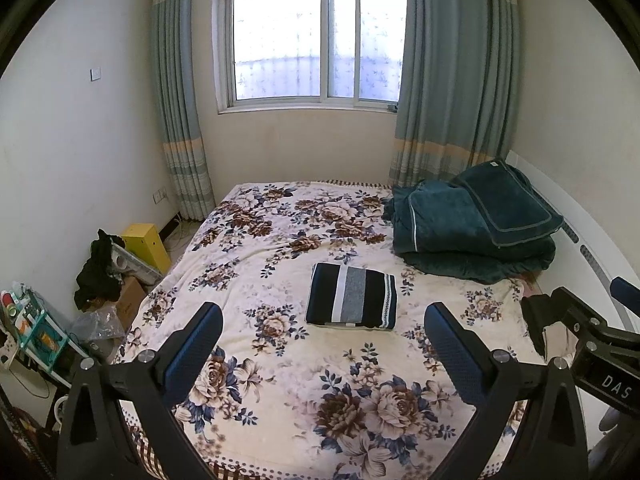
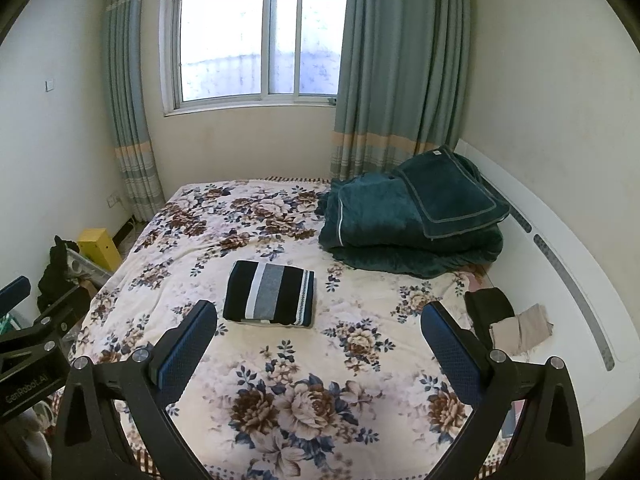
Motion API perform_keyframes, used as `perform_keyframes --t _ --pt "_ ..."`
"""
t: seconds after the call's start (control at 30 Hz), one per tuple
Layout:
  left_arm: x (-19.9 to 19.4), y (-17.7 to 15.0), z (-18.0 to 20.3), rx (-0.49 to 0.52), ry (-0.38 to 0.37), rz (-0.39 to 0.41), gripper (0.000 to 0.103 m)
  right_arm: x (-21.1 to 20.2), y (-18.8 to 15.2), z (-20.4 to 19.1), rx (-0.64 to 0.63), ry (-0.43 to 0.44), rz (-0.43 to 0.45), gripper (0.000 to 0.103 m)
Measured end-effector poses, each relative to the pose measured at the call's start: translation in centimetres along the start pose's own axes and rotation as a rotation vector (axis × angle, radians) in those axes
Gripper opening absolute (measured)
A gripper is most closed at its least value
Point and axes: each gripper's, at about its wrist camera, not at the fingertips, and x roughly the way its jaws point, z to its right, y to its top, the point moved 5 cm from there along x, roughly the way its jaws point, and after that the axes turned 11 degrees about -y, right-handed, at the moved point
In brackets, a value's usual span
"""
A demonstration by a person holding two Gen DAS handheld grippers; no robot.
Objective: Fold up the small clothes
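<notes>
A folded garment (image 1: 352, 296), black with white and grey stripes, lies flat in the middle of the floral bedspread (image 1: 280, 380); it also shows in the right wrist view (image 2: 271, 294). My left gripper (image 1: 324, 344) is open and empty, held above the bed in front of the garment. My right gripper (image 2: 320, 340) is open and empty, also short of the garment. A small black garment (image 2: 490, 306) and a beige one (image 2: 520, 330) lie at the bed's right edge. The right gripper's body shows in the left wrist view (image 1: 580, 328).
A folded dark green quilt with a pillow (image 1: 472, 228) sits at the bed's far right. A white headboard (image 2: 560, 264) runs along the right. On the floor to the left are a yellow box (image 1: 146, 244), black clothes (image 1: 98, 276), cardboard boxes and a cluttered shelf (image 1: 32, 328). A window and curtains are behind.
</notes>
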Motion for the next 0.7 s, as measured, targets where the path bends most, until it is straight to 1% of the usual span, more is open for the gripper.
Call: perform_keyframes --t 0.57,0.7 --pt "-0.6 0.6 0.6 0.008 -0.009 0.016 0.103 0.2 0.2 -1.2 -0.001 0.007 0.005 0.103" --pt "-0.6 0.6 0.5 0.009 -0.008 0.016 0.103 -0.1 0.0 -0.9 0.002 0.004 0.006 0.103"
